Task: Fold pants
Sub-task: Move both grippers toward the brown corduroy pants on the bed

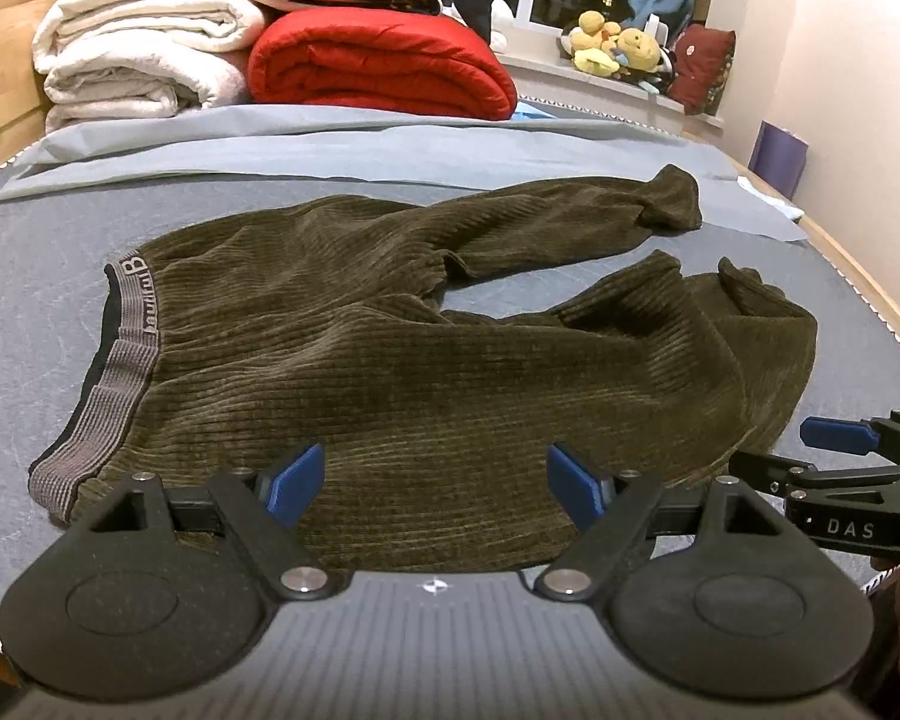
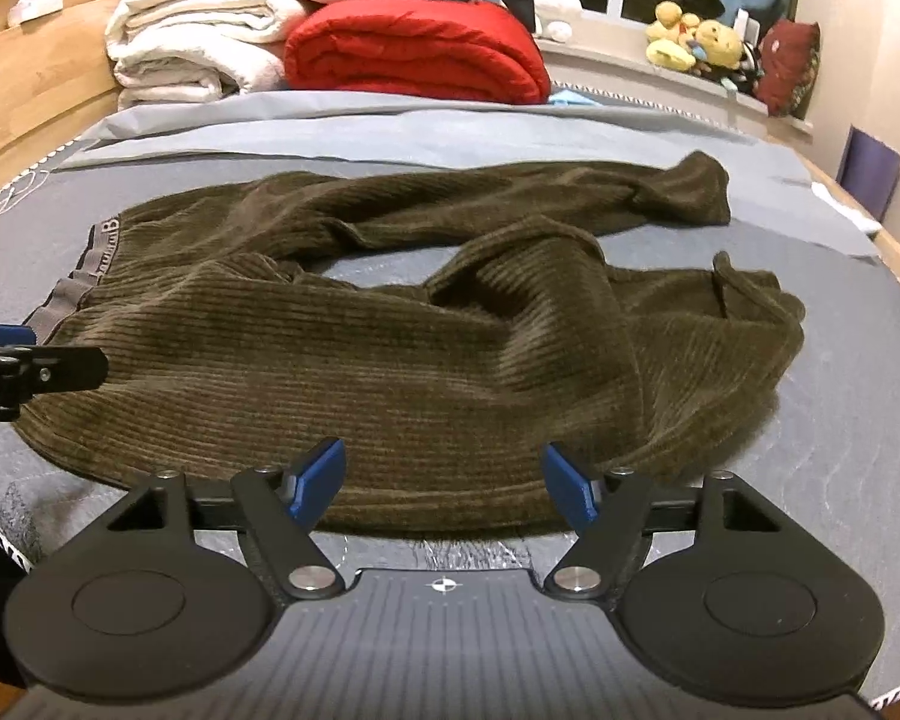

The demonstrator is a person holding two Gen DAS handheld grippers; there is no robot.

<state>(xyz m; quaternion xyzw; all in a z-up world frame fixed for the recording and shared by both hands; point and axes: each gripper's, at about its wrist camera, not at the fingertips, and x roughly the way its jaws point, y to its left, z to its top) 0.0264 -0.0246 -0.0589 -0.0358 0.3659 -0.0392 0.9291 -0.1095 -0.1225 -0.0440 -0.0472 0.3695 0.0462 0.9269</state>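
Observation:
Dark olive corduroy pants (image 1: 390, 360) lie spread and rumpled on the grey bed (image 1: 42, 300), with the grey elastic waistband (image 1: 120, 354) at the left and both legs running right, cuffs bunched. They also show in the right wrist view (image 2: 390, 348). My left gripper (image 1: 435, 483) is open and empty, just above the near edge of the pants by the seat. My right gripper (image 2: 441, 480) is open and empty over the near hem of the near leg. It shows from the side in the left wrist view (image 1: 834, 435).
Folded white blankets (image 1: 144, 54) and a red quilt (image 1: 384, 66) are stacked at the far end of the bed. Plush toys (image 1: 618, 48) sit on the windowsill. A wooden bed frame (image 2: 36, 96) runs along the left; the wall (image 1: 840, 60) is at the right.

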